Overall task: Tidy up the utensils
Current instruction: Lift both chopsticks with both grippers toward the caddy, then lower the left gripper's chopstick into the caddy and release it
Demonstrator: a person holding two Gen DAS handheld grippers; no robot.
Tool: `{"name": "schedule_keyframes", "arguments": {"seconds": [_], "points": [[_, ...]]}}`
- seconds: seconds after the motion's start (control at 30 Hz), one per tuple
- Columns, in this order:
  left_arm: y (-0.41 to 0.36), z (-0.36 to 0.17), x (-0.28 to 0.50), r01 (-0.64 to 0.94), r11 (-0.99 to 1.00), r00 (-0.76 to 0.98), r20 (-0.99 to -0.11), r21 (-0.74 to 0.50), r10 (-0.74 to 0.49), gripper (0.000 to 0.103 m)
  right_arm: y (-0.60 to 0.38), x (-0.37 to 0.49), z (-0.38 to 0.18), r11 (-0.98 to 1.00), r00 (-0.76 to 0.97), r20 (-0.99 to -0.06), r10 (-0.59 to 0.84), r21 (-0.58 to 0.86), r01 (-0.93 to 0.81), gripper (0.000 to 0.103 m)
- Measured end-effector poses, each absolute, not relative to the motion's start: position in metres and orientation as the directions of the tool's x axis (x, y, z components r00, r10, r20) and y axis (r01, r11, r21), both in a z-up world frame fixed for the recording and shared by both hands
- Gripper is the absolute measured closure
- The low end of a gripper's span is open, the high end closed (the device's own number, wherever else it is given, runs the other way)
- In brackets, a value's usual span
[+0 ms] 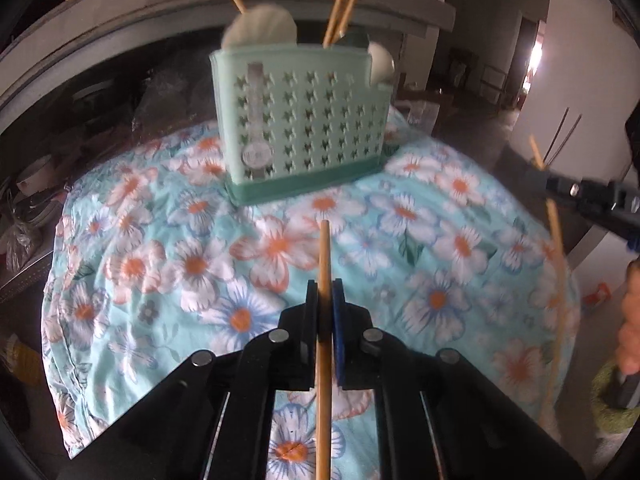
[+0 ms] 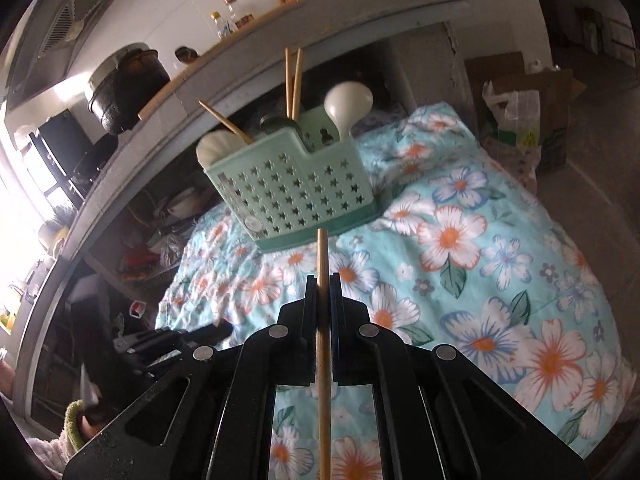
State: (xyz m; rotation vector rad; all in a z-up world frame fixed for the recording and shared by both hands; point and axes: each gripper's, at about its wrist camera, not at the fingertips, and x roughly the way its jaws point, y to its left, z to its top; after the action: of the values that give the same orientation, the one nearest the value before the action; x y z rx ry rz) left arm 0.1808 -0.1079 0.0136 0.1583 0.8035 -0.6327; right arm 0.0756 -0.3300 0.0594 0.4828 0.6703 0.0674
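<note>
The left tongs (image 1: 325, 292) pinch a wooden chopstick (image 1: 323, 320) upright between closed jaws; the right tongs (image 2: 323, 286) likewise clamp a second chopstick (image 2: 322, 320). Beneath both spreads the floral cloth (image 2: 480, 240) over the worktop. Well ahead of each stands the mint holder (image 1: 304, 120), containing white spoons (image 1: 260, 26) and more chopsticks (image 1: 338, 16).

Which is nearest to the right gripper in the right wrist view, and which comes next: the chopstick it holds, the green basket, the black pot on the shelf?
1. The chopstick, clamped in the right gripper, pointing forward.
2. The green basket, ahead on the floral cloth, slightly left.
3. The black pot, far upper left on the shelf.
</note>
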Motion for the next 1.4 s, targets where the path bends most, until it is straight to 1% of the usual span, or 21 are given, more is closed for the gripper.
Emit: {"name": "schedule_keyframes", "arguments": {"seconds": [0.1, 0.17, 0.23, 0.37, 0.47, 0.57, 0.63, 0.7, 0.93, 1.0, 1.27, 1.3, 1.33, 1.37, 1.4], "points": [[-0.091, 0.058, 0.183, 0.571, 0.801, 0.569, -0.617, -0.18, -0.544, 0.097, -0.335, 0.073, 0.063, 0.884, 0.798, -0.563, 0.214, 0.46, 0.088, 0.099], [-0.079, 0.092, 0.186, 0.563, 0.791, 0.608, -0.529, -0.239, -0.592, 0.097, -0.34, 0.073, 0.063, 0.878, 0.803, -0.556, 0.214, 0.469, 0.091, 0.099], [-0.075, 0.122, 0.19, 0.567, 0.781, 0.647, -0.446, -0.26, -0.618, 0.097, -0.344, 0.073, 0.061, 0.873, 0.804, -0.553, 0.218, 0.479, 0.093, 0.099], [-0.08, 0.178, 0.196, 0.589, 0.771, 0.721, -0.273, -0.243, -0.637, 0.097, -0.348, 0.073, 0.057, 0.864, 0.804, -0.549, 0.229, 0.495, 0.092, 0.099], [-0.09, 0.213, 0.205, 0.59, 0.778, 0.77, -0.142, -0.214, -0.623, 0.097, -0.35, 0.074, 0.055, 0.858, 0.804, -0.545, 0.235, 0.506, 0.092, 0.099], [-0.107, 0.236, 0.22, 0.589, 0.783, 0.794, -0.039, -0.199, -0.607, 0.097, -0.351, 0.074, 0.054, 0.852, 0.806, -0.541, 0.24, 0.515, 0.092, 0.099], [-0.123, 0.245, 0.232, 0.577, 0.798, 0.811, 0.002, -0.172, -0.585, 0.097, -0.354, 0.074, 0.053, 0.849, 0.807, -0.538, 0.244, 0.521, 0.091, 0.099], [-0.137, 0.246, 0.246, 0.562, 0.814, 0.824, 0.011, -0.144, -0.567, 0.097, -0.356, 0.075, 0.053, 0.846, 0.808, -0.535, 0.246, 0.526, 0.091, 0.099], [-0.187, 0.208, 0.293, 0.482, 0.876, 0.874, -0.061, -0.012, -0.482, 0.097, -0.362, 0.075, 0.048, 0.84, 0.803, -0.539, 0.256, 0.535, 0.091, 0.099], [-0.192, 0.194, 0.3, 0.473, 0.881, 0.878, -0.083, 0.005, -0.471, 0.097, -0.363, 0.076, 0.046, 0.839, 0.799, -0.542, 0.261, 0.537, 0.09, 0.099], [-0.19, 0.167, 0.316, 0.483, 0.875, 0.859, -0.177, -0.033, -0.48, 0.096, -0.367, 0.076, 0.042, 0.829, 0.795, -0.542, 0.273, 0.552, 0.092, 0.099], [-0.189, 0.166, 0.316, 0.487, 0.873, 0.855, -0.183, -0.04, -0.485, 0.095, -0.367, 0.076, 0.042, 0.829, 0.795, -0.542, 0.272, 0.552, 0.093, 0.099], [-0.187, 0.166, 0.314, 0.491, 0.87, 0.85, -0.189, -0.05, -0.491, 0.091, -0.368, 0.076, 0.042, 0.828, 0.796, -0.542, 0.271, 0.552, 0.094, 0.099], [-0.184, 0.165, 0.312, 0.495, 0.866, 0.846, -0.192, -0.061, -0.497, 0.084, -0.368, 0.076, 0.043, 0.828, 0.796, -0.541, 0.27, 0.553, 0.095, 0.099], [-0.182, 0.165, 0.309, 0.498, 0.864, 0.843, -0.194, -0.072, -0.502, 0.081, -0.367, 0.075, 0.043, 0.828, 0.797, -0.541, 0.269, 0.553, 0.095, 0.099]]}}
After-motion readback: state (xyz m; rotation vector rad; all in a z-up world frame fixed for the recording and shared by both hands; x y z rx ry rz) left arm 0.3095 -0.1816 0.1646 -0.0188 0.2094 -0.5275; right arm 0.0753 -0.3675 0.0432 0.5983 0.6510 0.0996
